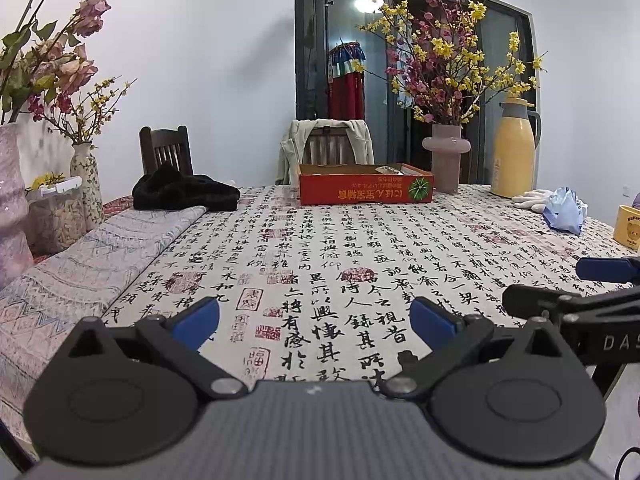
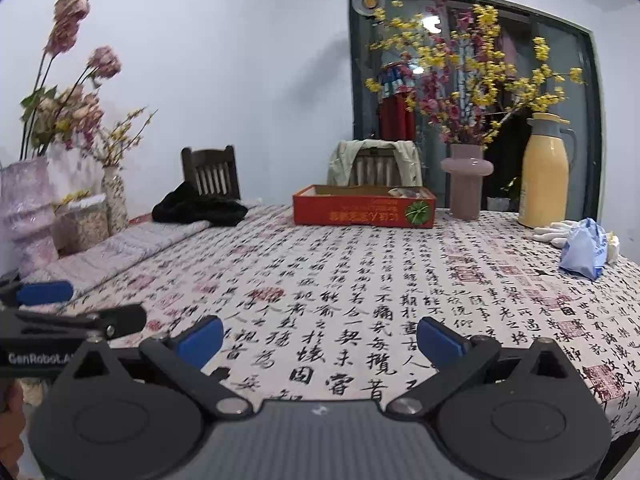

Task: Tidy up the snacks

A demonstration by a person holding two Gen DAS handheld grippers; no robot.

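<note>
A red cardboard box point(image 1: 365, 190) stands at the far middle of the table, with a wrapped snack point(image 1: 390, 169) lying inside it; it also shows in the right wrist view point(image 2: 362, 211). A blue and white snack bag point(image 1: 565, 211) lies at the right side of the table, also in the right wrist view point(image 2: 585, 249). My left gripper point(image 1: 314, 322) is open and empty, low over the near part of the table. My right gripper point(image 2: 320, 336) is open and empty beside it, its fingers point(image 1: 608, 270) showing at the left view's right edge.
The table wears a calligraphy cloth point(image 1: 320, 248). A black cloth point(image 1: 184, 192), vases of flowers point(image 1: 447, 158), a yellow thermos point(image 1: 514, 152), white gloves point(image 1: 530, 199) and a yellow cup point(image 1: 628, 226) stand around its edges. A folded runner point(image 1: 100, 256) lies left. Chairs stand behind.
</note>
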